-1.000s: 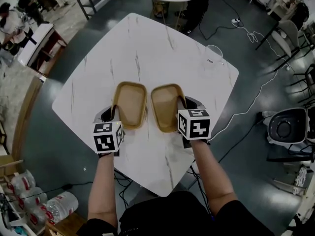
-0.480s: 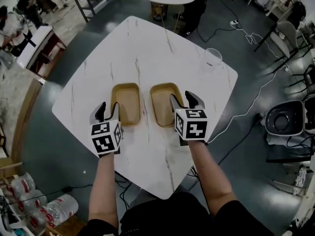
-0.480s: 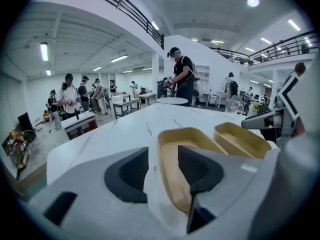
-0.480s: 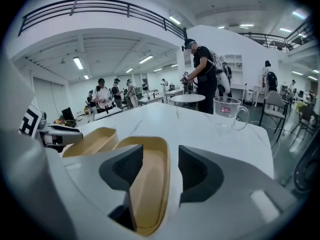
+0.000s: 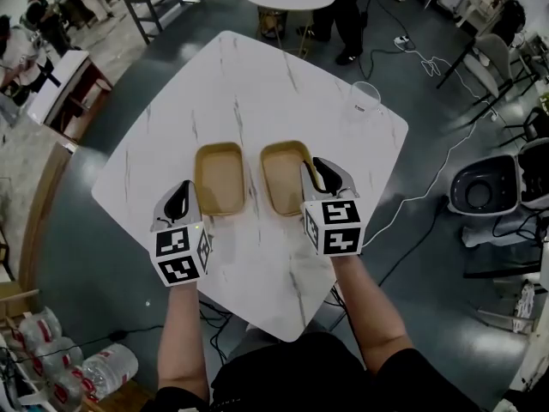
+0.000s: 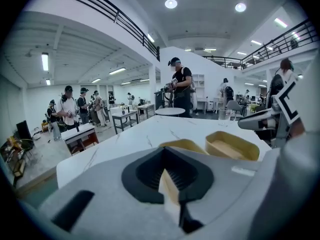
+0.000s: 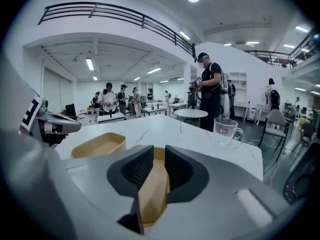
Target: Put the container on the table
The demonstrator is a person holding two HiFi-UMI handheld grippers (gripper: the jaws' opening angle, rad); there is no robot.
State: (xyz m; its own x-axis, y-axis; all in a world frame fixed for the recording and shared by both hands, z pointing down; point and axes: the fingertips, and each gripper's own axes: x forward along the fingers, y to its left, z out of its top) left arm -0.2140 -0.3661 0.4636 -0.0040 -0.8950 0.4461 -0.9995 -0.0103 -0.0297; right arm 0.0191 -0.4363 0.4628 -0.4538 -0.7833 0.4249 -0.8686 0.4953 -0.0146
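- Head view: two tan containers sit side by side on the white table [image 5: 257,84], the left container [image 5: 220,178] and the right container [image 5: 283,177]. Both are flat on the top and near each other but not touching.
- Head view: the left gripper [image 5: 183,189] is just short of the left container's near corner, apart from it. The right gripper [image 5: 326,174] hangs by the right container's near right edge, seemingly above it. A clear mug [image 5: 364,101] stands well apart near the far edge.
- Left gripper view: the left gripper [image 6: 165,159] has its jaws together and holds nothing. Both containers show beyond it on the table.
- Right gripper view: the right gripper [image 7: 159,156] has a gap between its jaws, which are closing. Nothing is pinched. The right container [image 7: 152,194] only shows through the gap, lying below.
- Step: placing looks done, with both containers released.
- Next: probably draw both grippers clear, the right one going up and back so it doesn't clip the rim.
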